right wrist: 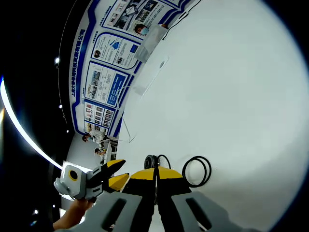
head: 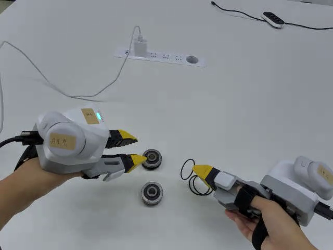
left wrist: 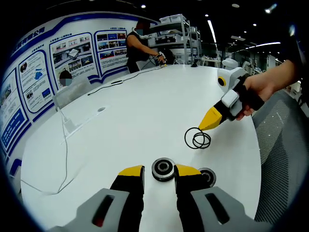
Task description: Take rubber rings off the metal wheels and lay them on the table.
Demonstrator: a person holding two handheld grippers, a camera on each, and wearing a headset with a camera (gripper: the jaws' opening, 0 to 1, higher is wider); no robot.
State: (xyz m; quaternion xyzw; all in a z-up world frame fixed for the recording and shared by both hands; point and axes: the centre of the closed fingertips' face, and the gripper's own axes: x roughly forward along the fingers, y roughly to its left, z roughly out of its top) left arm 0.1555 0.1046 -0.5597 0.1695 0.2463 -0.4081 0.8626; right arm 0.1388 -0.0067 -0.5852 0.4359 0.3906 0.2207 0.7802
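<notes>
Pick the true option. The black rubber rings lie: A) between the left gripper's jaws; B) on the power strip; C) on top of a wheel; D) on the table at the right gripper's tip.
D: the rubber rings lie on the table, right at the tip of the right gripper.

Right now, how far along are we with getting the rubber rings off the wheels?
Done: two black rubber rings lie on the table, beside the shut right hand-held gripper. In hand: the open left hand-held gripper faces the far wheel. Left: that wheel and the near wheel, if their dark rims are more rings; I cannot tell.
</notes>
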